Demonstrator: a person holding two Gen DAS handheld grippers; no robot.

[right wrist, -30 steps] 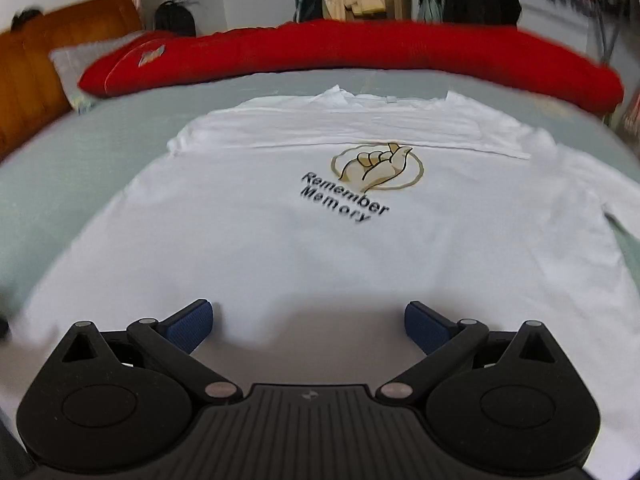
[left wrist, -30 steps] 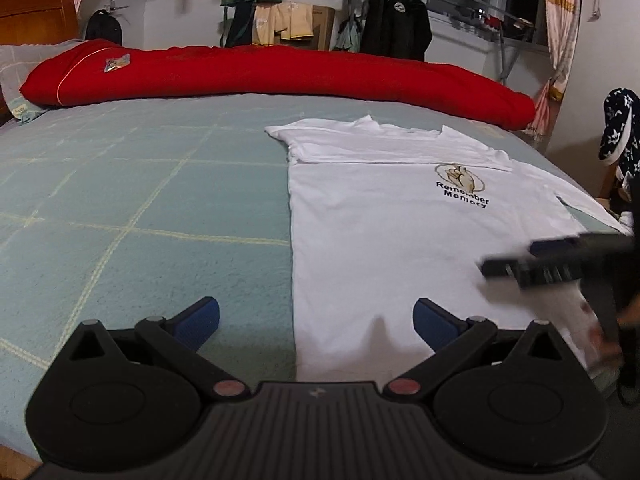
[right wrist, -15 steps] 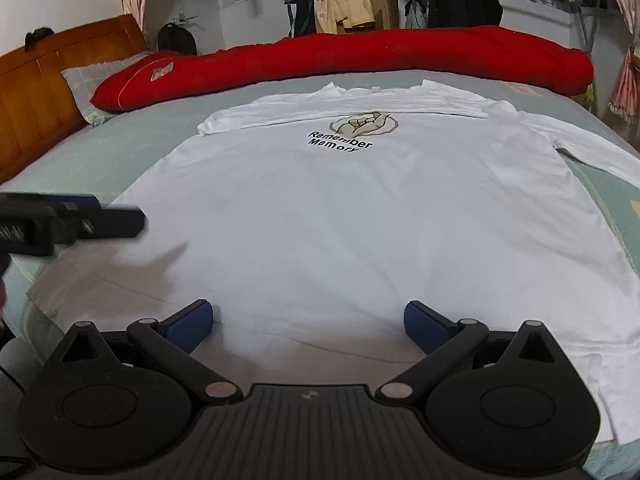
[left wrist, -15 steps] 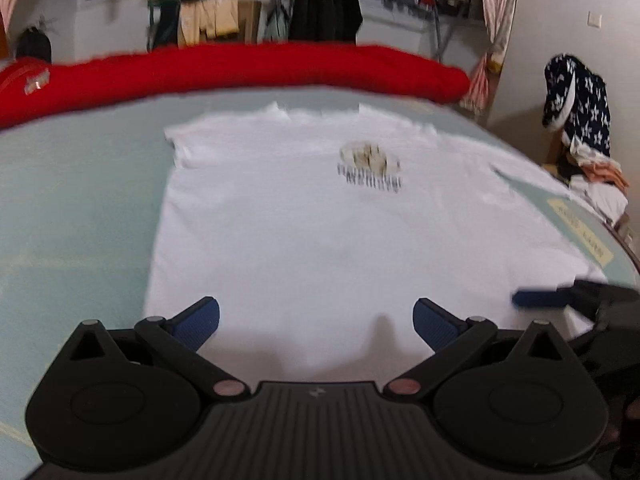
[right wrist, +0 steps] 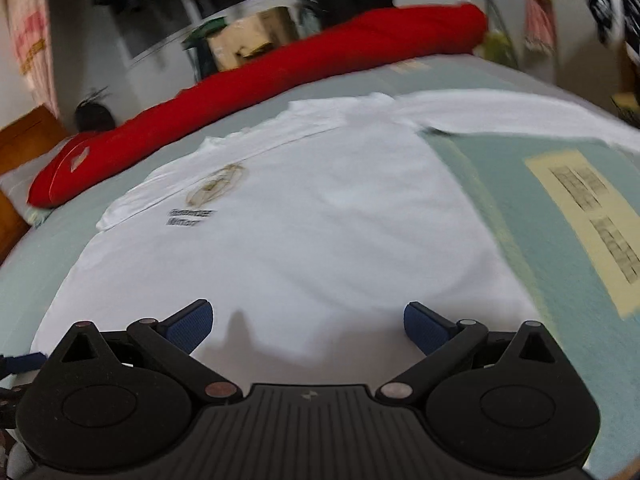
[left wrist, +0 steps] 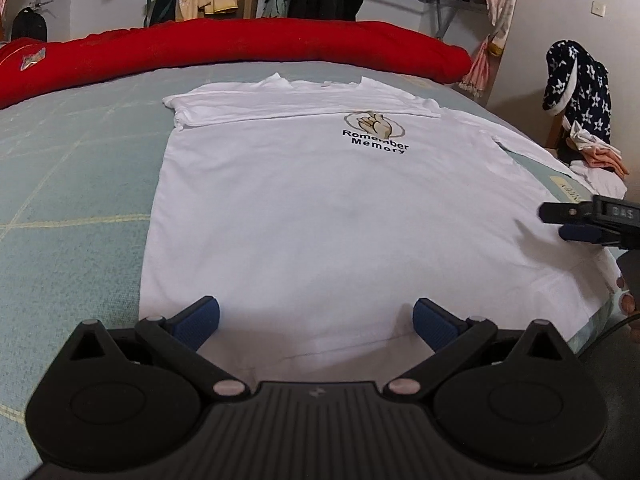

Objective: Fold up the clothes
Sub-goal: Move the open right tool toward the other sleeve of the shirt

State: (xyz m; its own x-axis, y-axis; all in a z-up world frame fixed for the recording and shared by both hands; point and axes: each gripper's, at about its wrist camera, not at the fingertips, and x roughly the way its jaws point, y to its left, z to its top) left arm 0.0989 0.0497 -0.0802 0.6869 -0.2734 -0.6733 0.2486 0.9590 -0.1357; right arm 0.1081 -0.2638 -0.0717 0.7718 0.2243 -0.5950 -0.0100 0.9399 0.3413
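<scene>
White shirt lay flat on bed, print up. Left tongs wide, empty, above hem. Right tongs wide, empty, over shirt's right side.

The left black two-finger tool with blue pads is held low and level, its jaws spread wide with nothing between them. The right black two-finger tool with blue pads is tilted, jaws likewise spread wide and empty. In the left wrist view its tips appear at the right edge, with the person's fingertips just below.
</scene>
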